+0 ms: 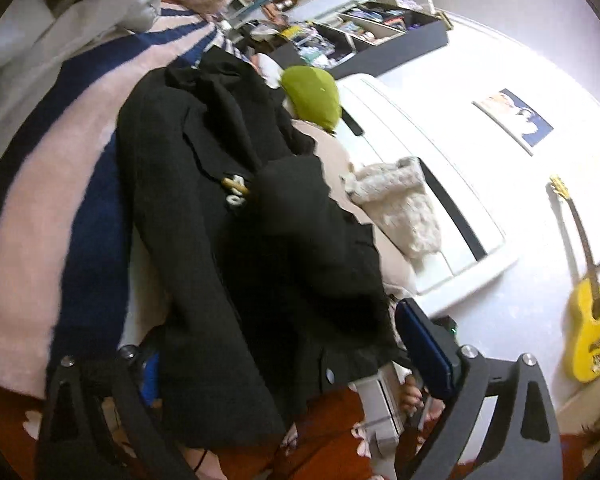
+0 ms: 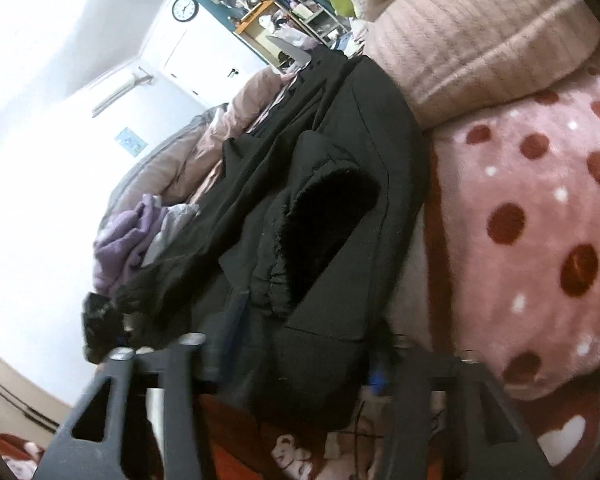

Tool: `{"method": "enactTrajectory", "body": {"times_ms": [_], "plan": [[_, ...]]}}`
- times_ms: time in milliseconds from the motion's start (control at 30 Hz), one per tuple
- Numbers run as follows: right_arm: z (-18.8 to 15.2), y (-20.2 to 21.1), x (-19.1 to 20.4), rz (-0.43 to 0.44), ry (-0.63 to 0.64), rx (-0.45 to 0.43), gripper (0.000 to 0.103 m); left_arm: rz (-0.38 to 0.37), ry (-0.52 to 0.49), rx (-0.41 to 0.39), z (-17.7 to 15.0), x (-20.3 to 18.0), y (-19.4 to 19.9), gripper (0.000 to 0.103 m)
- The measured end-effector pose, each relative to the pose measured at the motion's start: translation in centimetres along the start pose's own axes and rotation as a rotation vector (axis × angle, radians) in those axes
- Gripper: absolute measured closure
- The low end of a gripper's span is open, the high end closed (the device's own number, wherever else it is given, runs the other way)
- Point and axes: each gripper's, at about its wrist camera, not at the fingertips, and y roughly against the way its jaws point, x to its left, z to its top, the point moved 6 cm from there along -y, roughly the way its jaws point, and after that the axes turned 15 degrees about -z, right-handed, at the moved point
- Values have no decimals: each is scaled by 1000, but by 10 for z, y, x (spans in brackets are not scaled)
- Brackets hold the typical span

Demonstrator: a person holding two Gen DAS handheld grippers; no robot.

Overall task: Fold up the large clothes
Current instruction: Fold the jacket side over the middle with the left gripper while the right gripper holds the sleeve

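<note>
So we've got the black coat (image 1: 228,216) laid out long on the bed, and everything else sorts itself around it. On one side of the coat there's the pink-and-navy striped blanket (image 1: 60,168); on the other side a cream fleece (image 1: 400,200) and a green cushion (image 1: 312,96), both just beside it. From the other camera the pink dotted blanket (image 2: 540,220) is right up against the coat, with a purple garment (image 2: 128,236) bunched at its opposite edge.

Our left gripper (image 1: 280,364) has its tongs spread wide at the coat's near hem, fabric lying between them but nothing pinched that we can see. Our right gripper (image 2: 296,364) is the same story: tongs apart, the coat's hem between them, no clamp on it.

One sleeve with a fuzzy cuff (image 2: 328,224) already lies folded in over the body, and the toggle buttons (image 1: 236,192) show near the middle. We reckon the sleeves-in part is about done and we're lining up at the hem for the big fold.

Next move probably wants both tongs to close on the hem corners, evenly, then carry that edge up towards the collar without dragging the sleeve back out.
</note>
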Motion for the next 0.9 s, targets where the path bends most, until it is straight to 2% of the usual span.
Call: {"method": "enactTrajectory", "body": {"times_ms": [67, 133, 200, 267, 333, 367, 400, 433, 467, 500, 533, 600, 700, 900], "plan": [[0, 1, 2, 17, -4, 3, 29, -43, -13, -5, 0, -6, 3, 1], [2, -1, 1, 10, -9, 6, 28, -52, -7, -31, 3, -5, 4, 1], [4, -7, 4, 2, -9, 8, 27, 17, 9, -28, 7, 2, -3, 1], [6, -12, 9, -17, 0, 1, 27, 125, 18, -7, 9, 12, -17, 1], [10, -17, 14, -31, 3, -12, 29, 196, -24, -1, 12, 8, -31, 2], [12, -20, 15, -39, 0, -15, 37, 215, -32, 5, 13, 8, -37, 7], [13, -25, 18, -58, -7, -13, 51, 240, -25, 10, 13, 9, -41, 24], [14, -27, 16, -74, -13, -11, 57, 286, -7, 13, 13, 13, -43, 47], [15, -29, 14, -90, -20, -10, 73, 352, 17, 15, 14, 18, -44, 55], [16, -30, 14, -91, -27, -9, 82, 380, 14, 16, 15, 17, -43, 63], [17, -28, 15, -79, -34, -16, 83, 374, 3, 15, 15, 15, -43, 73], [18, -20, 21, -36, -37, -39, 94, 355, -25, 4, 16, 6, -42, 83], [24, -4, 33, 86, -72, -54, 95, 316, -74, -30, 21, -17, -40, 87], [36, 25, 64, 168, -55, -112, 96, 275, -197, -77, 28, -78, -29, 88]]}}
